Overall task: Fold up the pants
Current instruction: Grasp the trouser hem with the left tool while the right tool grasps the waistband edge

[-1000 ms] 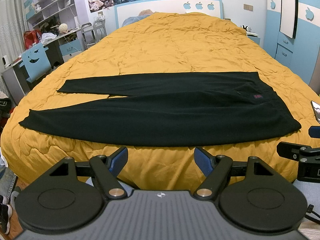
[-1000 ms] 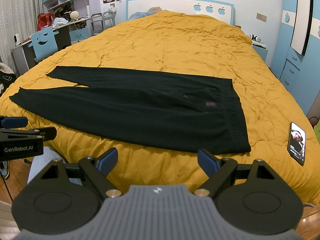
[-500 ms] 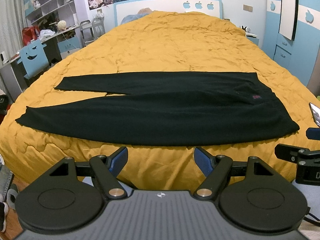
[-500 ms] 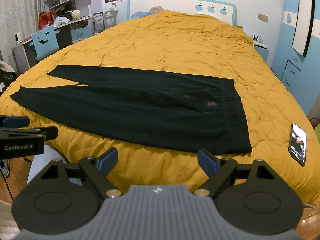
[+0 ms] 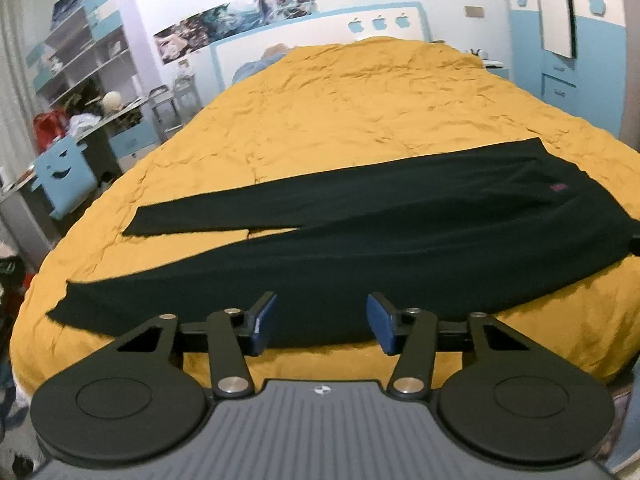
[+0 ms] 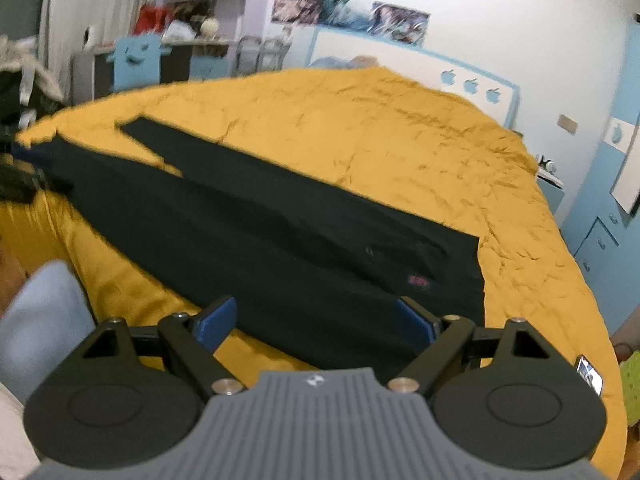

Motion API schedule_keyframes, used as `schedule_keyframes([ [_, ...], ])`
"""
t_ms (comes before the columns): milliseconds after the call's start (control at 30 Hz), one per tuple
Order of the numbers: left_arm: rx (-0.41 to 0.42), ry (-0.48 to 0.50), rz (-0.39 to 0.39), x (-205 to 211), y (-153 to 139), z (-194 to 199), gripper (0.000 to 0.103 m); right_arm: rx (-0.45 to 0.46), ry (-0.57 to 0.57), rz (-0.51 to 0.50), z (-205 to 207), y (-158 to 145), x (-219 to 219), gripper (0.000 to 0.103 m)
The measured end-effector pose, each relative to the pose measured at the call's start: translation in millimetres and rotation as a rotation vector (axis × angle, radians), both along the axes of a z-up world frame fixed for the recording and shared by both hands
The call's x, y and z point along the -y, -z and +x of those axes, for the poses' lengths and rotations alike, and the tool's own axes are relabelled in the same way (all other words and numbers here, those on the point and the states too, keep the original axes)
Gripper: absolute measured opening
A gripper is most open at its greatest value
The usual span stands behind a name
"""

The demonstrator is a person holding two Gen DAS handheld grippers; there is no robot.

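Left tongs [image 5: 322,322]: your jaws stand wide apart, holding nothing, poised over the near leg. Right tongs [image 6: 316,322]: likewise spread wide and empty, over the near edge by the waist. Pants [image 5: 400,232]: black, spread flat and full length across the yellow bed [image 5: 360,112], legs slightly parted. No fold made yet; by this showing, all folding remains.

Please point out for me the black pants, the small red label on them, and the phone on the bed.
black pants [image 5: 400,248]: left wrist view, middle of the near leg.
red label [image 6: 419,281]: right wrist view, centre of the label, near the waistband.
phone [image 6: 589,374]: right wrist view, on its screen.
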State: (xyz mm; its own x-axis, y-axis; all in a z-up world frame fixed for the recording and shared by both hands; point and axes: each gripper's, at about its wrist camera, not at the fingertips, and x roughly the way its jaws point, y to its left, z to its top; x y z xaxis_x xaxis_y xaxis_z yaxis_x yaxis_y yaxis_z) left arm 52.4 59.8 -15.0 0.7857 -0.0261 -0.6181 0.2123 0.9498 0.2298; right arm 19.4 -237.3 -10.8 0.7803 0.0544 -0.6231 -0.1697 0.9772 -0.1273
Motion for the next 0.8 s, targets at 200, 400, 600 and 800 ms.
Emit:
schedule_keyframes([
  [200, 0.024, 0.074, 0.183, -30, 24, 23, 0.059, -0.121, -0.03, -0.096, 28, 35, 18, 0.072],
  [400, -0.038, 0.123, 0.297, -70, 46, 47, 0.059, -0.229, -0.088, -0.165, 48, 57, 35, 0.057],
  [600, -0.066, 0.119, 0.489, -111, 71, 63, 0.059, -0.309, -0.112, -0.221, 65, 63, 47, 0.054],
  [800, -0.102, 0.09, 0.687, -144, 89, 81, 0.059, -0.347, -0.131, -0.242, 75, 62, 51, 0.054],
])
